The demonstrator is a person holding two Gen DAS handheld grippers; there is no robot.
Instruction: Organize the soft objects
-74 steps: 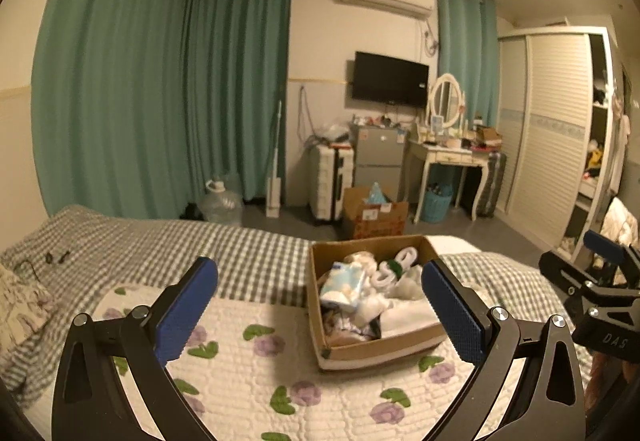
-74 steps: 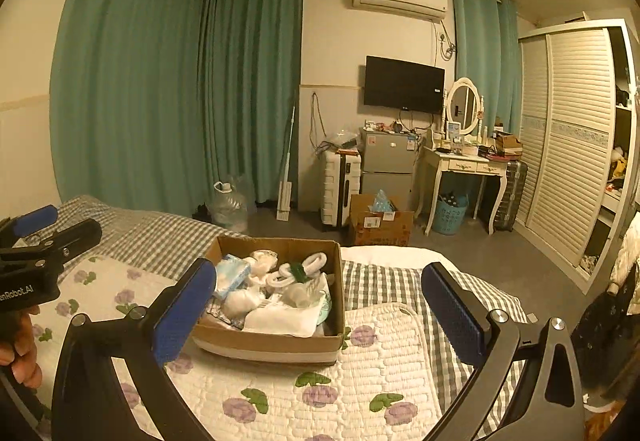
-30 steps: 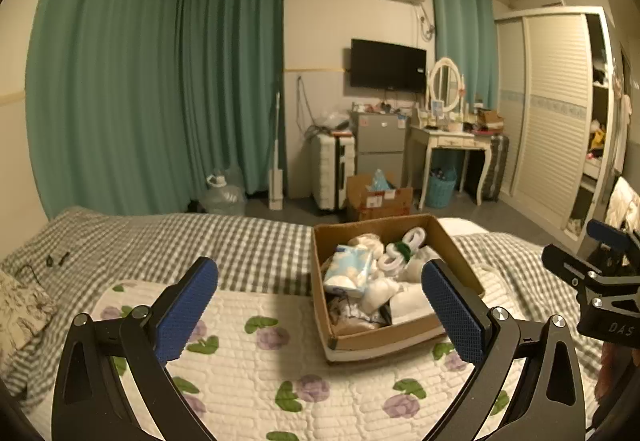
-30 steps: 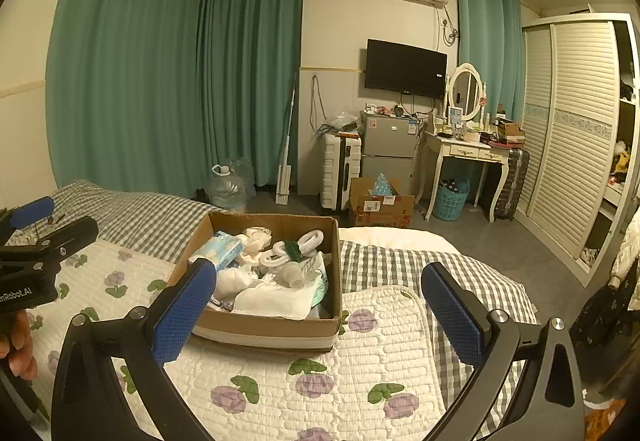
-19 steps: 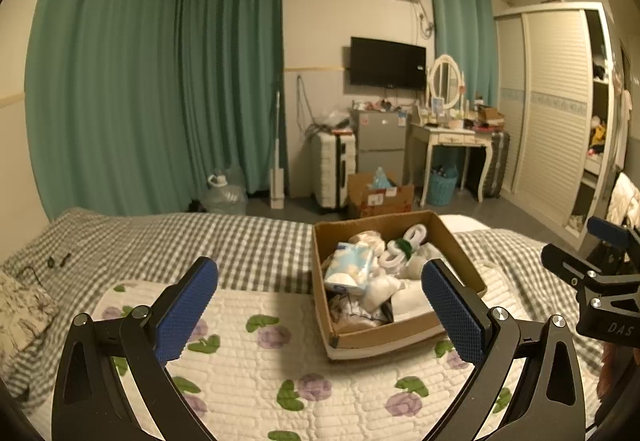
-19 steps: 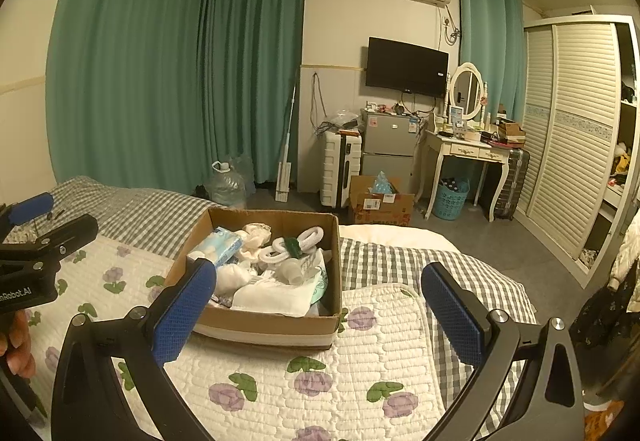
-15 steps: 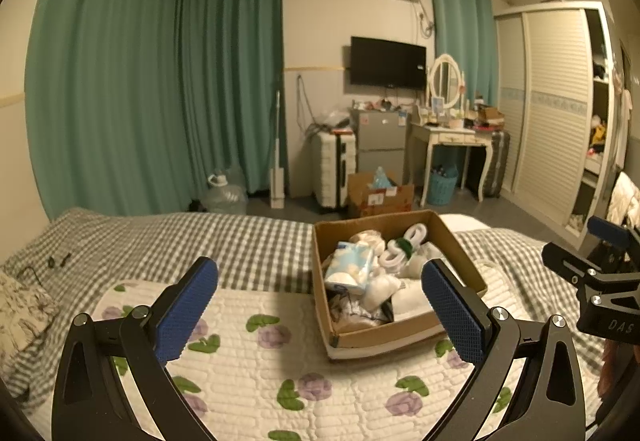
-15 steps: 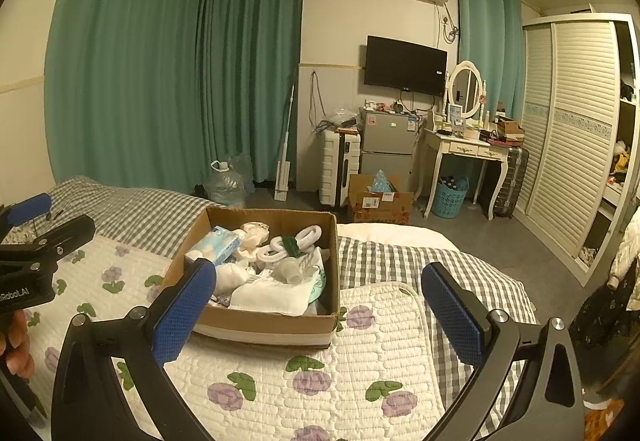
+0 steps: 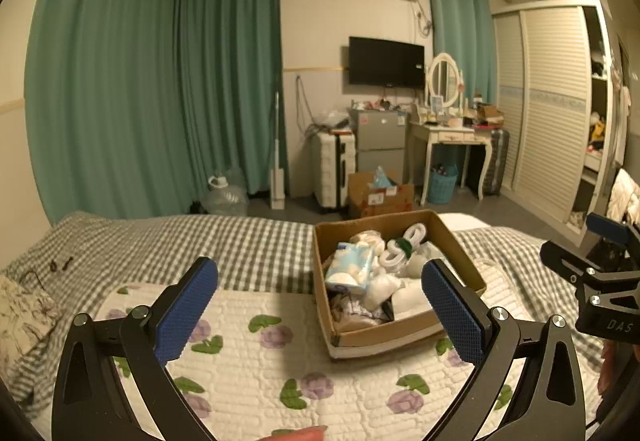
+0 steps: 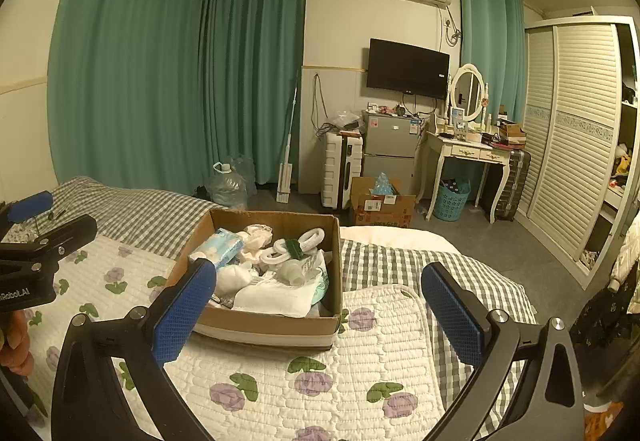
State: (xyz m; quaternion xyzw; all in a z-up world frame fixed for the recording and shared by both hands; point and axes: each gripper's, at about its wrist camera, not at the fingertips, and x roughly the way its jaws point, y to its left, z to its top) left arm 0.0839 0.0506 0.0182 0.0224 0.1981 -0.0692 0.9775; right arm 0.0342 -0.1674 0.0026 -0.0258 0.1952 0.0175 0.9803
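One cardboard box (image 10: 276, 327), lengthwise away (seemingly), full

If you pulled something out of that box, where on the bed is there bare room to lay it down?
The floral quilt is bare left of the cardboard box, up to the checked sheet. A narrower strip lies right of the box. The box itself is crammed with soft things.

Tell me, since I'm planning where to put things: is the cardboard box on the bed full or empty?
Full. The cardboard box is open-topped and heaped near its rim with white cloths, a blue-and-white pack and other soft items.
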